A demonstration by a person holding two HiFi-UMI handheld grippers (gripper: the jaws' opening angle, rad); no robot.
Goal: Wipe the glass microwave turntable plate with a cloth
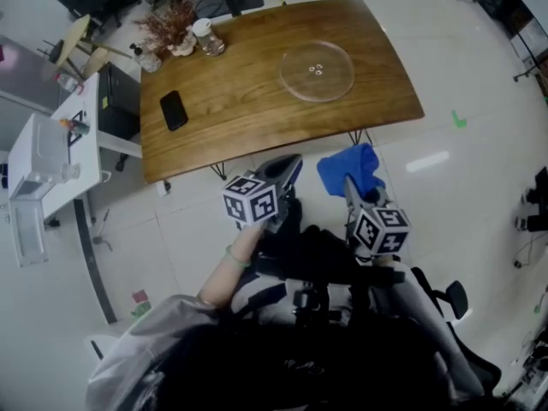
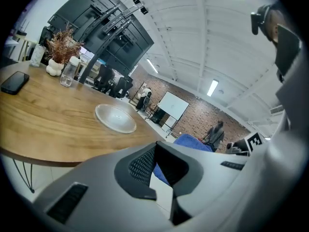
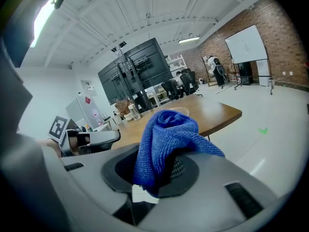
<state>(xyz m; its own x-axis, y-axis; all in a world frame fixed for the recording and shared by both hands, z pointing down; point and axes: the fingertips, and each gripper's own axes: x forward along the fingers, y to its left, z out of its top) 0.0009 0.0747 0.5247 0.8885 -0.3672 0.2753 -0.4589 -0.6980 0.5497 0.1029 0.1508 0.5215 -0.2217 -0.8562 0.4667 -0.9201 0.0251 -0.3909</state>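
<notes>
Head view: glass plate (image 1: 317,70) lies on wooden worktop (image 1: 257,110), phone (image 1: 174,110) well apart from it. Both grippers are off the worktop, near the person's body. Left gripper (image 1: 287,171) carries nothing; right gripper (image 1: 349,185) carries blue cloth (image 1: 353,168).

Left gripper view: left gripper (image 2: 155,145) jaw tips pressed together, nothing between them; plate (image 2: 116,118) is on the worktop (image 2: 43,124) ahead.

Right gripper view: right gripper (image 3: 161,174) pinching cloth (image 3: 166,139), bunched above the jaws.
</notes>
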